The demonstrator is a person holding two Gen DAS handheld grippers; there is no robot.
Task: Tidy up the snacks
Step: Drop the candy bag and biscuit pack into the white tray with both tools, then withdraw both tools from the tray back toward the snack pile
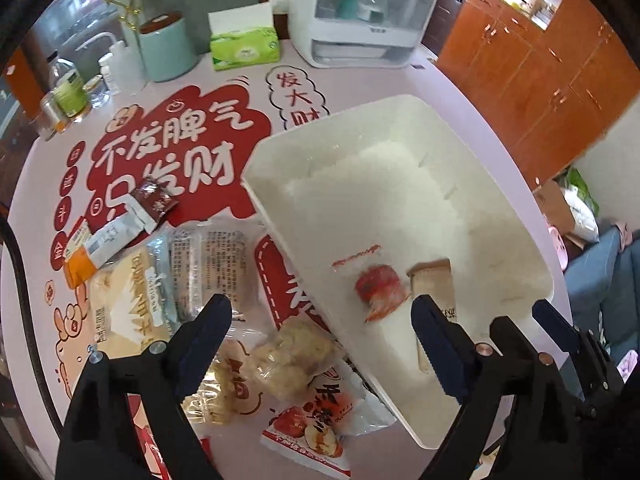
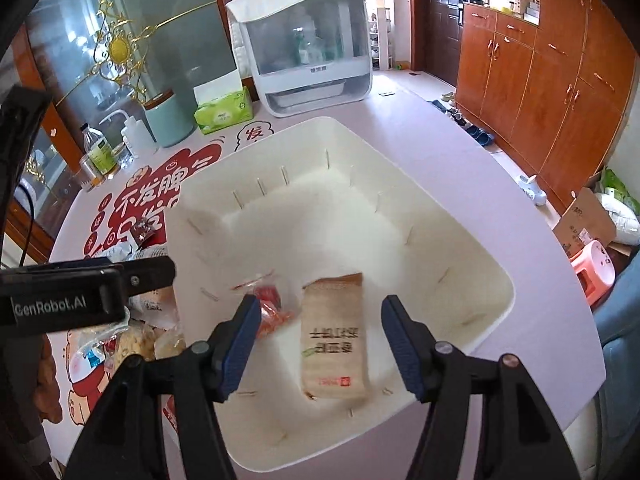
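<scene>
Your two grippers hang over a white bin (image 2: 472,248) on a pink tabletop (image 2: 420,120), where snack sorting is under way. In the right wrist view, the right gripper (image 2: 320,344) points down into the bin with its fingers spread and nothing between the pads; a tan packet (image 2: 336,340) lies flat on the bin floor below the gap, at lower centre of the frame, free of both fingers. Just left of it sits a clear packet with a red snack (image 2: 268,308), partly hidden by the left finger.

In the left wrist view, the left gripper (image 1: 320,320) also has its fingers spread wide, pinching nothing. It straddles the bin's near wall: one finger stands over the loose pile at lower left, the other over the inside of the bin, beside the red snack at lower centre.

Both items lie low in the bin, which reads as deliberate: the tub is the collecting place, and open fingers above it suit a drop-off.

The rest waits outside the bin, to the left of its wall: a cream packet (image 1: 120,304), a grey-printed packet (image 1: 212,264), a small brown sachet (image 1: 156,200) and a red-and-white bag (image 1: 320,420) at the bottom. By my judgement the job is early, with most snacks unsorted.

A green tissue pack (image 1: 244,48) and a white appliance (image 1: 360,12) stand along the top of the frame, clear of the work.
</scene>
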